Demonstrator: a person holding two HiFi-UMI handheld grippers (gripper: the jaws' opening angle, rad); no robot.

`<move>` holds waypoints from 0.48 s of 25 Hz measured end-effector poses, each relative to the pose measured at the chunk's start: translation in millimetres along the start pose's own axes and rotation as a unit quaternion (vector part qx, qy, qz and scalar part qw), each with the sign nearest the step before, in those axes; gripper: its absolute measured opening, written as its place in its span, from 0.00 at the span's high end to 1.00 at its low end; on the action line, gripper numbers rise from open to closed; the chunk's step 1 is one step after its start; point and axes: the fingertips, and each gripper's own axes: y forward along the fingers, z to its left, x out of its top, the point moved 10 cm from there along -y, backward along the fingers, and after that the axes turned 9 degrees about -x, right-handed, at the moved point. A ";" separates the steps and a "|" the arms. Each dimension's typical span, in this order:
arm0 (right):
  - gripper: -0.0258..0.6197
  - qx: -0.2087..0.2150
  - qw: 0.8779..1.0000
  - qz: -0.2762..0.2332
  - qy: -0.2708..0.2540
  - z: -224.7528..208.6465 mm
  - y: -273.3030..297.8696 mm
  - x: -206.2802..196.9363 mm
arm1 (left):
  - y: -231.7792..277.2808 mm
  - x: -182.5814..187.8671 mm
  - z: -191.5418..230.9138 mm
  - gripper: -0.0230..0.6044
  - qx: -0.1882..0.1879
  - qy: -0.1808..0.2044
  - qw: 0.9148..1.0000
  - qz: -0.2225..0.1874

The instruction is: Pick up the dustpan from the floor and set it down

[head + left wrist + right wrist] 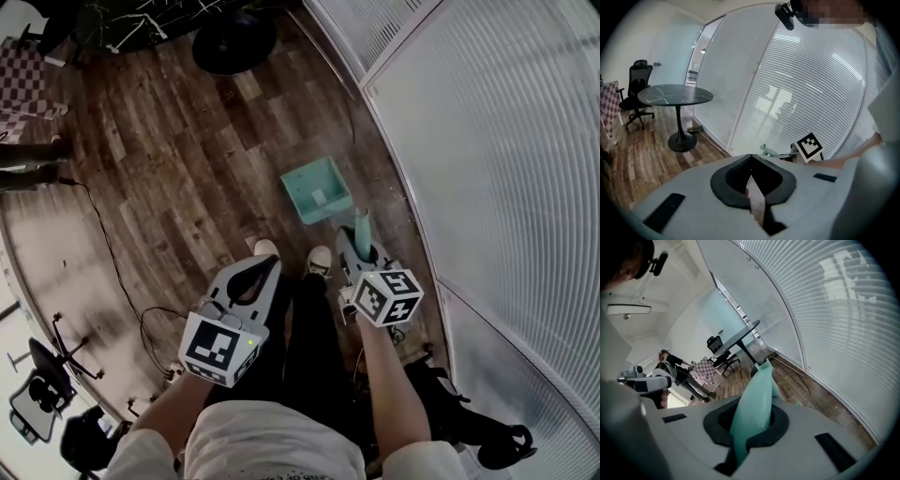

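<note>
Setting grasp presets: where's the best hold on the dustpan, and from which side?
Grip the handle, coming from the rear, opposite the open mouth. It is a narrow stem sticking out behind the wide dustpan, probably slim enough for the jaws to close around. The right tool is shut on it there.

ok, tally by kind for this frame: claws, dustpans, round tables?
Claws: 2 (left claw, right claw)
Dustpan: 1
Round table: 1
Total: 4
</note>
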 end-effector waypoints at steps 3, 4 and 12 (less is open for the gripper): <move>0.93 0.000 1.000 0.000 0.000 -4.9 14.2 -3.7 | 5.6 -6.7 7.7 0.93 0.004 -0.007 1.000 0.003; 0.93 0.000 1.000 0.000 0.000 -6.0 18.0 -4.7 | 6.8 -8.4 9.4 0.93 0.004 -0.009 1.000 0.005; 0.93 0.001 1.000 -0.003 0.010 -13.8 39.6 -7.3 | 12.4 -16.0 17.2 0.93 0.005 -0.021 1.000 0.016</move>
